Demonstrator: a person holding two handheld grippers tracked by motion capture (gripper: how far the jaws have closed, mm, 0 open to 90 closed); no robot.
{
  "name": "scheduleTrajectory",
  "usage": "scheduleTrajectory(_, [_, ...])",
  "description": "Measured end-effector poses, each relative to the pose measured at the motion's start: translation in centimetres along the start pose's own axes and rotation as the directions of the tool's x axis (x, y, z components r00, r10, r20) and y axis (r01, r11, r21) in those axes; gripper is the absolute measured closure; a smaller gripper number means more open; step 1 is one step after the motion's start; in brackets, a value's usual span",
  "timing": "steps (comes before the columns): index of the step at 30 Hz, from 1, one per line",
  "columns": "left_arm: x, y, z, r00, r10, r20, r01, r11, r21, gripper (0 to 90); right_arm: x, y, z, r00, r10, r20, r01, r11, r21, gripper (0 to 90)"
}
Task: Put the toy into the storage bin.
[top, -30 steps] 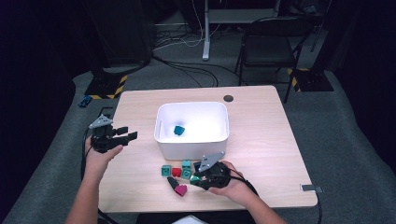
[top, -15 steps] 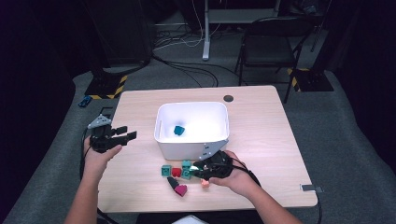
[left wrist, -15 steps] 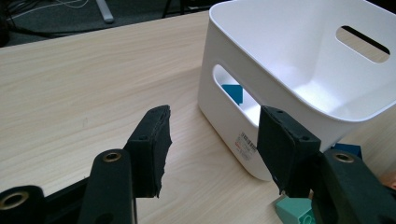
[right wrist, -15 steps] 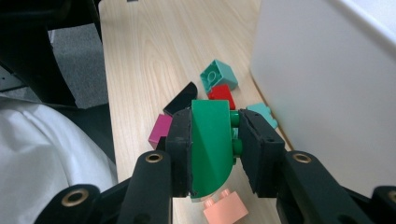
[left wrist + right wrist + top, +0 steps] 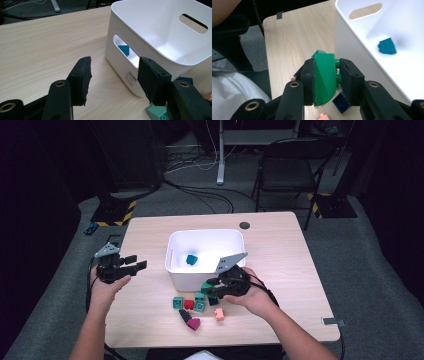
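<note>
while the right gripper (image 5: 325,75) clamps a green curved brick (image 5: 325,78) between its two black jaws, studs against one pad, it hangs above the table just beside the near wall of the white bin (image 5: 176,251), with the person's hand (image 5: 255,297) wrapped around its body. the brick sits upright and square in the grip. the bin stands near the middle of the table (image 5: 295,250) and already holds one teal brick (image 5: 191,259) on its floor. below the gripper, near the front edge of the table, lie the loose bricks: a teal one (image 5: 178,303), a red one (image 5: 188,304), another teal one (image 5: 200,302), a dark blue one (image 5: 340,101), a pink one (image 5: 219,314) and a magenta one (image 5: 193,323).

the left gripper (image 5: 131,265) hovers near the left edge of the table, jaws apart and holding nothing, aimed at the bin's side handle slot.

to do this step well, the brick likely needs to clear the rim fully before moving across, then be let go low over the open floor, away from the teal brick, so it does not bounce out. keep the grip firm until then.
</note>
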State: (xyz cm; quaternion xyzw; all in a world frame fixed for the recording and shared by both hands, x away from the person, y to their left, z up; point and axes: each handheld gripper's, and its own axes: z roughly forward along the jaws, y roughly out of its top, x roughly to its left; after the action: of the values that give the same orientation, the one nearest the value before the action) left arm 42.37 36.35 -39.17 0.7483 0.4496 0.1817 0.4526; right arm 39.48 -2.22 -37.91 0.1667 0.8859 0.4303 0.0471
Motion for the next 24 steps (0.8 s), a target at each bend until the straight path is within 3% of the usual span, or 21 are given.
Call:
scheduleTrajectory(12, [-0.1,0.0,0.1,1.0000,0.009,0.003,-0.009,1.0000,0.002,44.2,-1.3,3.2,-0.6,0.9998,-0.006,0.019,0.006,1.000,-0.030,66.0])
scheduleTrajectory(24, [-0.1,0.1,0.2,1.0000,0.006,0.007,-0.006,1.0000,0.007,44.2,-2.7,6.0,-0.2,0.9994,-0.007,0.033,0.008,0.999,-0.047,66.0])
